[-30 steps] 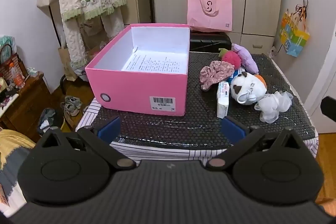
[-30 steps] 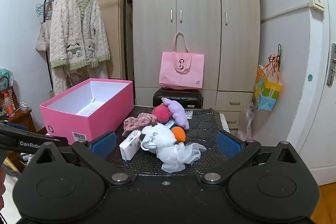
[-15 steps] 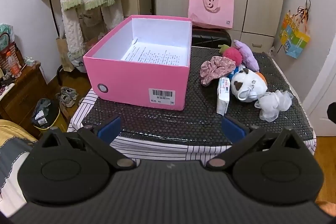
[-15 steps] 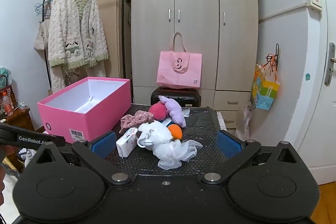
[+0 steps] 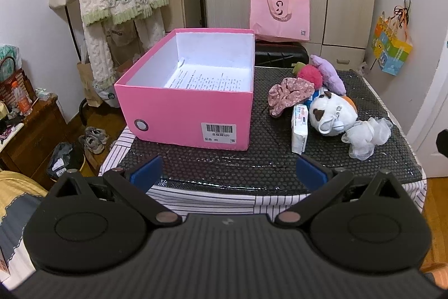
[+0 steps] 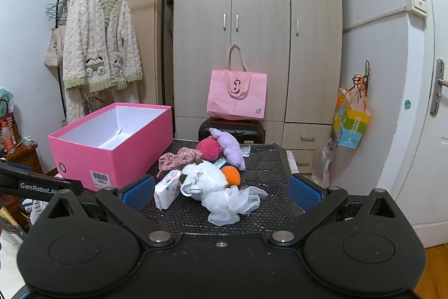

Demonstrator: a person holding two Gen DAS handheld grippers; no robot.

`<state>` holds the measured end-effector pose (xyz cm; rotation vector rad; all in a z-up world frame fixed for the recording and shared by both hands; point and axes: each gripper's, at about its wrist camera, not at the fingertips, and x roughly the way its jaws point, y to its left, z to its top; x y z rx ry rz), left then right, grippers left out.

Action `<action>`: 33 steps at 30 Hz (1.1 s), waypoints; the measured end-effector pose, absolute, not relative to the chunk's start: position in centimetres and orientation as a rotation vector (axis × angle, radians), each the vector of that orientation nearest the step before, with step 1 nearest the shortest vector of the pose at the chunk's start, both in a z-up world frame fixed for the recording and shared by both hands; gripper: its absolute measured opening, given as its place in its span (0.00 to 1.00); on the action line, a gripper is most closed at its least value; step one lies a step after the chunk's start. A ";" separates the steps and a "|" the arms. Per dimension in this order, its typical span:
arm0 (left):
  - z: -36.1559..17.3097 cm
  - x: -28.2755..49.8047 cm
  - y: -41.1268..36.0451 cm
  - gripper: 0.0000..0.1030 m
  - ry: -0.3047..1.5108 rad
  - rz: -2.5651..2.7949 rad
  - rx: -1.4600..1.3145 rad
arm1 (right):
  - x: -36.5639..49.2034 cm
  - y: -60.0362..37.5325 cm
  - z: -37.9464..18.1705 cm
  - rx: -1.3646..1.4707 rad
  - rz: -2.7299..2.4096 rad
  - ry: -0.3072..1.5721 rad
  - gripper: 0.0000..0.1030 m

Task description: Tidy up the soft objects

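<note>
An open pink box [image 5: 184, 114] [image 6: 112, 156] with a printed sheet inside stands on the left of the table. Right of it lies a pile: a white plush toy [image 5: 331, 115] [image 6: 205, 178], a white mesh pouf [image 5: 365, 138] [image 6: 229, 205], a tissue pack [image 5: 300, 128] [image 6: 167, 188], a floral scrunchie [image 5: 288, 95] [image 6: 177, 160], a red pompom [image 5: 308, 73] [image 6: 208, 147] and a purple plush [image 5: 330, 74] [image 6: 231, 149]. My left gripper [image 5: 228, 173] is open and empty before the table's near edge. My right gripper [image 6: 221, 191] is open and empty, short of the pouf.
The table wears a black bubble mat [image 5: 280, 167] over a striped cloth [image 5: 196, 198]. A pink tote [image 6: 236, 94] sits on a black case behind the table. A coat rack [image 6: 98, 46] stands left, a door [image 6: 428, 131] right, a low wooden cabinet [image 5: 30, 136] far left.
Both grippers have drawn back and risen slightly, so the table and objects look a little lower and farther. Nothing on the table has moved.
</note>
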<state>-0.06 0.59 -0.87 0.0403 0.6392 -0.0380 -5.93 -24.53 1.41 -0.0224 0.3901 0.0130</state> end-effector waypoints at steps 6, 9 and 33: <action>-1.0 0.0 0.7 1.00 0.627 -0.024 0.056 | -5.8 -25.0 1.2 -0.009 -0.003 0.392 1.00; -1.1 0.0 0.5 1.00 0.623 -0.024 0.066 | -5.8 -25.0 1.1 -0.007 -0.007 0.393 1.00; -1.1 0.3 0.1 1.00 0.623 -0.048 0.071 | -6.0 -25.4 1.2 -0.052 0.042 0.359 1.00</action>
